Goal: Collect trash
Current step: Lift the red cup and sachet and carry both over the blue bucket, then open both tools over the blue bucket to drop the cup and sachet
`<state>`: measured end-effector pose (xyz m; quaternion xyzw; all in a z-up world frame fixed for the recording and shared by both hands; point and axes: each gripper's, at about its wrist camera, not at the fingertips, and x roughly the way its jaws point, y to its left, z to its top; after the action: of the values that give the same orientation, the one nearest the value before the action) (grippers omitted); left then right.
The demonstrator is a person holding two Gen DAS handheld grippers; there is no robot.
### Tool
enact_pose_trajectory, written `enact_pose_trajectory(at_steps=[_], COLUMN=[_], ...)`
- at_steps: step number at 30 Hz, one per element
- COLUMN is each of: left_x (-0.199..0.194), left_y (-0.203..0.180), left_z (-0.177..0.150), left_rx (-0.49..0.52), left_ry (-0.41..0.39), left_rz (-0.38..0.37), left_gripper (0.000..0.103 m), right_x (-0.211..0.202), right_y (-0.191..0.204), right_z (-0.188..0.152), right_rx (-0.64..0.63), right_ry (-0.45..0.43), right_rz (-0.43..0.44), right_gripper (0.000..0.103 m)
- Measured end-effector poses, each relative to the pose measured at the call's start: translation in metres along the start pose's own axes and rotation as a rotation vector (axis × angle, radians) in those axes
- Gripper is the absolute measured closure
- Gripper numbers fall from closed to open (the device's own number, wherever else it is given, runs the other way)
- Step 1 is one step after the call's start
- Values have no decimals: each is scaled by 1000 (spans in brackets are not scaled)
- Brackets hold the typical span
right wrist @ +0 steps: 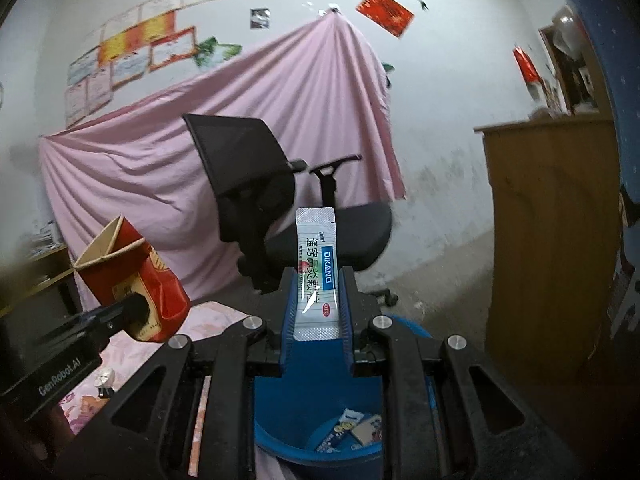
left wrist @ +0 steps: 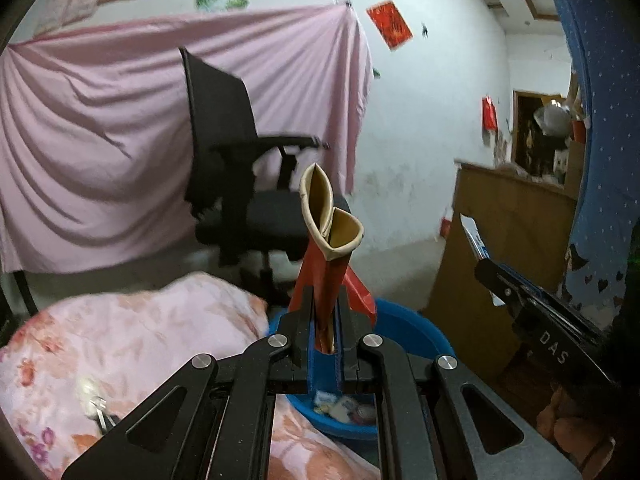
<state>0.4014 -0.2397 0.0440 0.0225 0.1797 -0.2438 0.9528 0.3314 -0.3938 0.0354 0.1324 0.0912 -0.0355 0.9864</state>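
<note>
Left gripper (left wrist: 325,320) clamped nearly shut on a squashed red carton (left wrist: 330,256), long axis running straight out along the fingers, open torn end pointing away and upward, tan lining showing at the mouth. Same carton (right wrist: 134,284) seen from the right wrist camera at left, tilted, mouth up and to the left. Right gripper (right wrist: 318,300) narrowed onto a white sachet (right wrist: 317,274) with blue label, pads pressing its two long edges; sachet upright between the fingers, long axis along them, sealed top end pointing away, print running lengthwise. Right gripper (left wrist: 520,292) also visible at the right edge of the left view, a white slip sticking from its tip. Just below both grippers, a blue bucket (right wrist: 280,446) holding a few small packets (right wrist: 352,430). Beside the bucket, a pink flowered quilt (left wrist: 120,340). Farther back, a black office chair (right wrist: 256,200), a pink sheet (left wrist: 100,140) hung on the wall, and a brown wooden cabinet (right wrist: 552,220) at right.
</note>
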Motion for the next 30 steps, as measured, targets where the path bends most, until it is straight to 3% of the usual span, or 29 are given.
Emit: enact_pose_trajectory(at_steps=[13, 30], left_x=[35, 59], left_y=[0, 4], left_z=[-17, -28], left_rx=[-78, -107], left_ry=[207, 351], left_rz=[-46, -41], left_gripper=[97, 95], right_x=[28, 47], right_y=[-13, -20], right_z=[-13, -28], right_rx=[36, 46], right_ry=[133, 249], right_rz=[-18, -14], right_gripper=[62, 60])
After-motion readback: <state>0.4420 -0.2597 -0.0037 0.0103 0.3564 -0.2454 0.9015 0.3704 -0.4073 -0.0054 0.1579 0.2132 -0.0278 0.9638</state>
